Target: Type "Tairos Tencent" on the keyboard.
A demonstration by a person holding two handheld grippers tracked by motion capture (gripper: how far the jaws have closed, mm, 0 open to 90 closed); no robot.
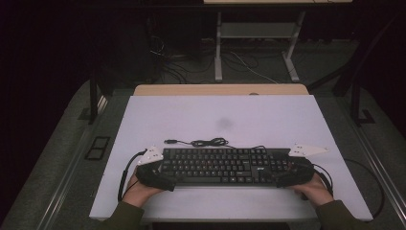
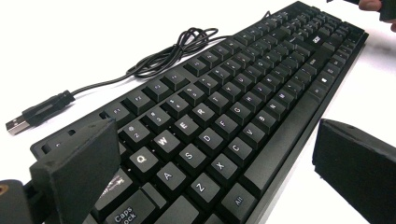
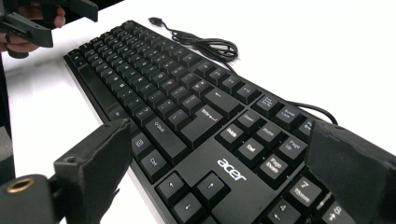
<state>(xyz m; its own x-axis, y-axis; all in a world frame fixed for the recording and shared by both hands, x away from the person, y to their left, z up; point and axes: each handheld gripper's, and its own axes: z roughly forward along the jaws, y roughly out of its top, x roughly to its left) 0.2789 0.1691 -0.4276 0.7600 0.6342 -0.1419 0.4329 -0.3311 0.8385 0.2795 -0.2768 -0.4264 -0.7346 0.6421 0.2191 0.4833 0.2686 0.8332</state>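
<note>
a black keyboard (image 1: 225,166) lies flat on the white table (image 1: 191,120), near the front edge and roughly centred, its long side running left to right. its thin black cable (image 1: 206,142) is coiled loosely on the table just behind it, ending in a usb plug (image 2: 16,125) that rests on the bare surface.

the left tool (image 1: 160,178) sits at the keyboard's left end, held by the person's left hand (image 1: 139,189). in the left gripper view its jaws stand wide apart, one over the back left corner by the top key row, the other off the front edge beside the space bar side; neither clearly presses the keyboard.

the right tool (image 1: 290,176) is at the right end, held by the right hand (image 1: 316,188). its jaws are also wide apart, straddling the arrow keys and number pad, gripping nothing that can be seen.
</note>
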